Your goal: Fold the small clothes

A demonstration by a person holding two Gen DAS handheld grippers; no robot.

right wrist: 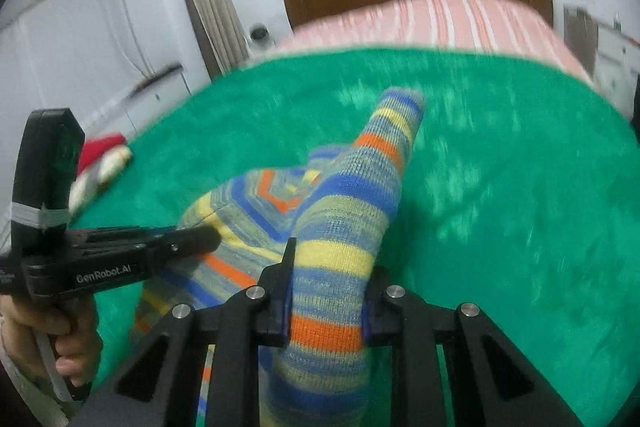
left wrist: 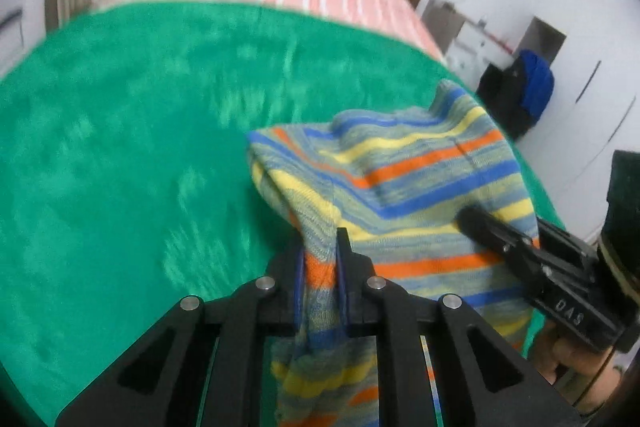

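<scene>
on the green blanket (left wrist: 120,147), both hand-held grippers (left wrist: 320,255) (right wrist: 328,267) clamp the striped garment (left wrist: 400,167).

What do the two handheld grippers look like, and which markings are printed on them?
Both grippers are matte black, with angular linkage arms joined by round silver pins and blue pads inside the jaws. The left gripper carries white "GenRobot.AI" lettering on its side, and grey tape wraps its upright black block. The right gripper shows white letters on its body, too unclear to read with certainty.
</scene>
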